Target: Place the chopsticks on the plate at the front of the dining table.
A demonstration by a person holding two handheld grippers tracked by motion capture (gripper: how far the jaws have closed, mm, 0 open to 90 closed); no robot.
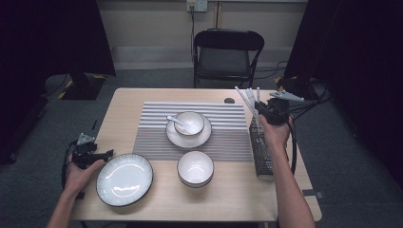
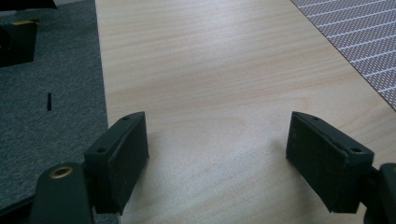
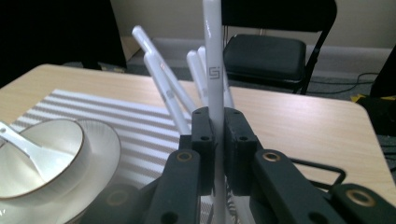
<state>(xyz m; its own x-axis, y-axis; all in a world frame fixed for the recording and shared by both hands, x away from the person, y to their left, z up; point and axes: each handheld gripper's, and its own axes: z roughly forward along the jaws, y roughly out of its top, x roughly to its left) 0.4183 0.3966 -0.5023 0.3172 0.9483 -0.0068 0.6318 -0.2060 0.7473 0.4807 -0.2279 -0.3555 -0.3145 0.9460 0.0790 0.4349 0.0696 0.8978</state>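
Right now the right tool (image 3: pixel 215 135) is clamped on one white chopstick (image 3: pixel 212 60) in the wire rack (image 1: pixel 262 152); lifting askew could drag neighbouring sticks out, while the left tool (image 2: pixel 219 154) sits apart over bare tabletop (image 2: pixel 210 70).

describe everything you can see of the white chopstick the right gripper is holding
The white chopstick is a slim, glossy rod, plastic or ceramic by its look, with a small square grey logo on the shaft. It stands nearly upright, clamped between the black fingers of the right gripper, above the wire basket at the table's right side. Other white chopsticks lean behind it.
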